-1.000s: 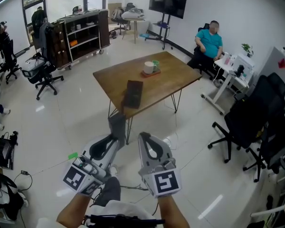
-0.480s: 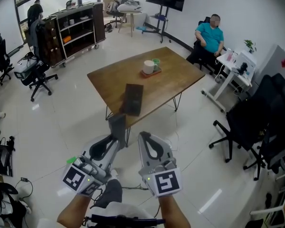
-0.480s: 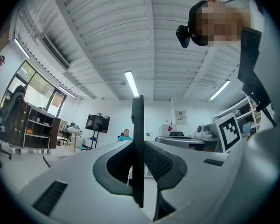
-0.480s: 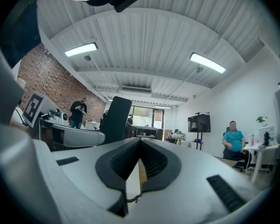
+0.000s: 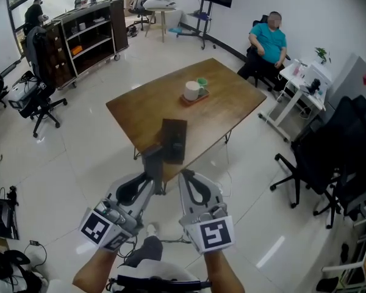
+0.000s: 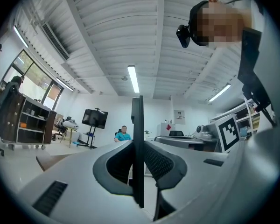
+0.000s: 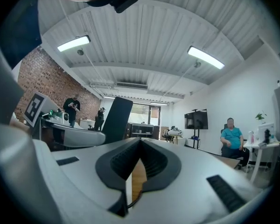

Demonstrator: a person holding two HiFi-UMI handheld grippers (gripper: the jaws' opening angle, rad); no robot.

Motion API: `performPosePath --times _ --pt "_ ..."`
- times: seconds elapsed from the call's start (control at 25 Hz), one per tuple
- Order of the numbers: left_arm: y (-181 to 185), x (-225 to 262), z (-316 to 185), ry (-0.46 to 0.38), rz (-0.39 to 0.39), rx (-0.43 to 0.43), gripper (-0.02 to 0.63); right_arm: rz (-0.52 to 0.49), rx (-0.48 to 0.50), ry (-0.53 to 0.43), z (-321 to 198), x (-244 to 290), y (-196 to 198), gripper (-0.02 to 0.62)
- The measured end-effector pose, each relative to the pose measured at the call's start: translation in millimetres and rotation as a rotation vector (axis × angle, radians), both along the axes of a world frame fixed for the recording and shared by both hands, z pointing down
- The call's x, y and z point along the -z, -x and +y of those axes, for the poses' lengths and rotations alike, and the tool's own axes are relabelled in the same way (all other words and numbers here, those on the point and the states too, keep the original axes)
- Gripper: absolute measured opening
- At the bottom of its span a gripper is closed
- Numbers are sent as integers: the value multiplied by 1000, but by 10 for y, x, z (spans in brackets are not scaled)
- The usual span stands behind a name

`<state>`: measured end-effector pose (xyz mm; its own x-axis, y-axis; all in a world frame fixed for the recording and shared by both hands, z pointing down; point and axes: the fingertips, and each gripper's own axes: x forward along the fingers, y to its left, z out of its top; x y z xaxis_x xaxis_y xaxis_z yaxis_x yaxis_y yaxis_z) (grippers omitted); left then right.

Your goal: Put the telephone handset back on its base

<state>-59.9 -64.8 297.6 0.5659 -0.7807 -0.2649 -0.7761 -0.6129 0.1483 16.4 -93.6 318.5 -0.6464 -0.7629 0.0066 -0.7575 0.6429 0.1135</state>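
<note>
In front of the person, low in the head view, both grippers are held side by side above the pale tiled floor, pointing toward a wooden table [image 5: 232,99]. The left gripper [image 5: 148,177] is clamped on the telephone handset [image 5: 152,160], a dark flat slab that stands up out of the jaws. In the left gripper view the handset [image 6: 137,120] shows edge-on, with both ribbed pads pressed against its sides. The right gripper [image 5: 186,177] holds nothing, and in the right gripper view its jaws meet at the tips [image 7: 140,140], with only a sliver of the wood visible lower down between them. The base [image 5: 174,140], a dark rectangle, lies on the table close to the near edge. In the head view the handset's top end appears just left of it, off the base. Farther back on the table stand a white mug [image 5: 191,90] and a green cup [image 5: 201,82]. Beyond the table a person in a teal shirt [image 5: 267,43] sits by the wall, and black office chairs [image 5: 329,157] stand to the right.
</note>
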Motion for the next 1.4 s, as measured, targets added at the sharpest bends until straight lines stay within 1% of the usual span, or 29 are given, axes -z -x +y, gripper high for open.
performPosePath --times 0.44,0.6,0.76,0.96,1.08,1.28,1.4 --pt "289 -174 -673 58 13 -89 61 16 -54 23 -664 -83 349 5" --pt "455 -202 -930 55 38 -107 61 18 -73 21 -858 -80 497 5" --pt "506 -389 -1110 112 51 -160 61 31 -101 28 -994 -90 557 5" --pt "463 -609 -1296 156 70 -203 61 47 -129 31 -1090 -140 549 5" --pt "488 -756 -1447 192 97 -226 61 51 -135 38 -1171 -191 586 5" --pt "531 -1040 -1683 273 168 -253 61 62 -142 49 -1270 -286 605 5" --pt "500 -1149 -1824 299 170 -267 61 68 -138 51 -1361 -338 602 5"
